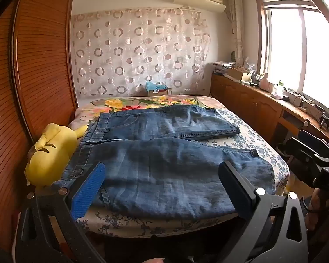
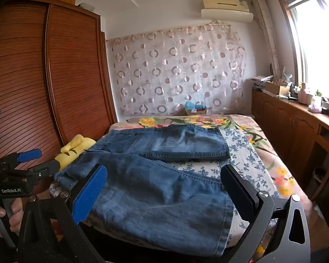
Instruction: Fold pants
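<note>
A pair of blue denim pants (image 1: 164,153) lies spread flat on the bed, waistband at the left, both legs running to the right; it also shows in the right wrist view (image 2: 155,186). My left gripper (image 1: 162,173) is open and empty, hovering above the near leg by the waistband end. My right gripper (image 2: 164,175) is open and empty, hovering above the near leg's hem end. The left gripper also shows at the left of the right wrist view (image 2: 28,160), and the right gripper's body shows at the right edge of the left wrist view.
The bed (image 1: 247,140) has a floral cover. A yellow plush toy (image 1: 48,153) lies at its left edge beside a wooden wardrobe (image 1: 33,65). A wooden cabinet (image 1: 252,100) with clutter runs along the right under the window.
</note>
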Motion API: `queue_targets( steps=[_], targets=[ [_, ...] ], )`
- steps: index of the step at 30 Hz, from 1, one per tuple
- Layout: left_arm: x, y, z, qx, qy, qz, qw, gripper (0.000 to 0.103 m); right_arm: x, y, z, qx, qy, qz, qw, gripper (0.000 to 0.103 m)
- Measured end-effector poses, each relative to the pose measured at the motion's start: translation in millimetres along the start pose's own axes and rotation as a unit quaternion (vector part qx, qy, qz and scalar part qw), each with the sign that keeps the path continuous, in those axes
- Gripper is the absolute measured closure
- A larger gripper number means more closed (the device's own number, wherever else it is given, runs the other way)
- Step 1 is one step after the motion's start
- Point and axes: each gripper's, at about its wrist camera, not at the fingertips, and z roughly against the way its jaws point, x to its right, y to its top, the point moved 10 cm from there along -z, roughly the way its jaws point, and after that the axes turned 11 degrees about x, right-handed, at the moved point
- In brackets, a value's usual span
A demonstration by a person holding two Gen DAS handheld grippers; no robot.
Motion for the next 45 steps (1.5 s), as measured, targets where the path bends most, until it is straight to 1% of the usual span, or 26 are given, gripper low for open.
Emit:
queue_targets(
  steps=[15,45],
  targets=[
    [-0.3,-0.1,0.1,0.0,0.001,-0.002,1.0,0.0,-4.8,-1.1,-2.6,0.002,0.0,0.001,1.0,0.0],
    [-0.4,0.0,-0.1,0.0,0.002,-0.005,1.0,0.0,-1.7,1.3,1.1,0.005,0.001,-0.003,1.0,0.0]
  ],
)
